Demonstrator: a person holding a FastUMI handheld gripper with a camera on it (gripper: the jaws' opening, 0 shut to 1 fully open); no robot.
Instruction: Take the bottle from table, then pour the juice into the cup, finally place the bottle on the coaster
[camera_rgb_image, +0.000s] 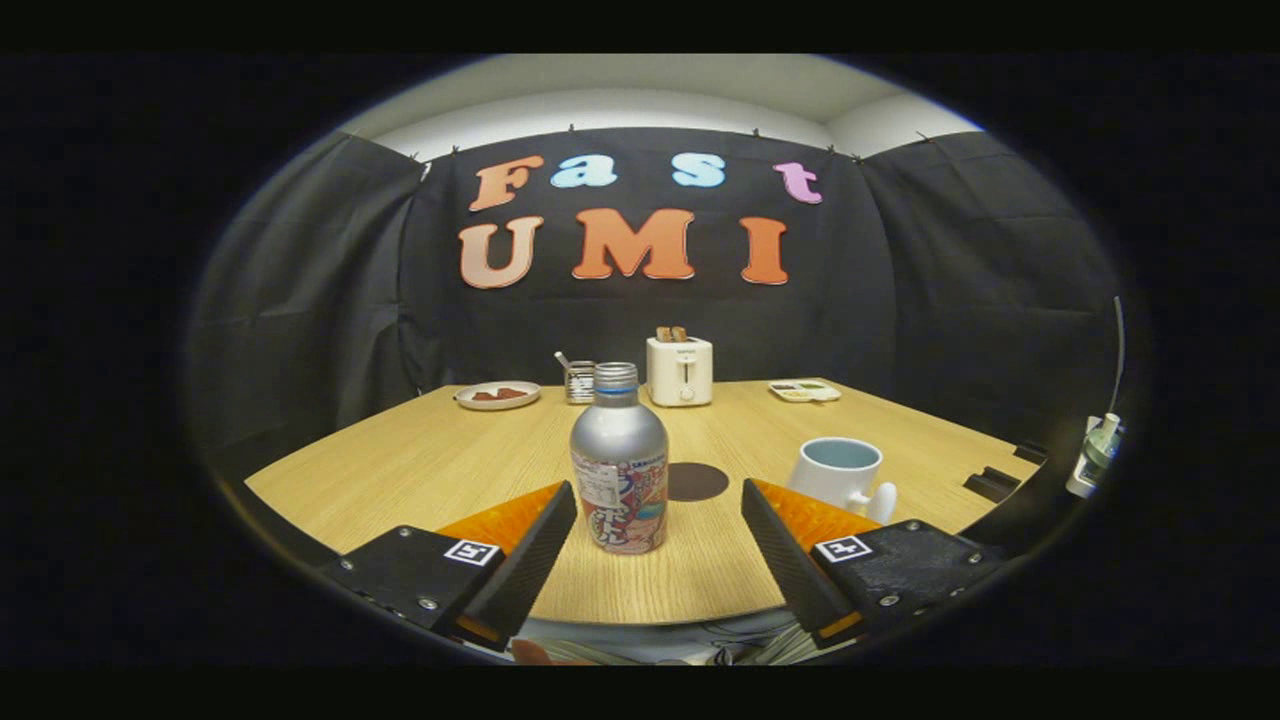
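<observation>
A silver bottle (619, 462) with a colourful label and a screw neck stands upright on the wooden table (420, 460), just ahead of my fingers and closer to the left one. My gripper (658, 495) is open, its black and orange fingers wide apart and touching nothing. A dark round coaster (698, 481) lies flat just behind and to the right of the bottle. A white cup (840, 474) with a pale blue inside stands right of the coaster, beyond my right finger (790, 540), its handle toward me.
At the table's far edge stand a white toaster (680, 370) with bread in it, a small metal holder (579, 381), a plate (497, 395) with food on the left and a small tray (804, 390) on the right. Dark blocks (992, 482) sit at the right edge.
</observation>
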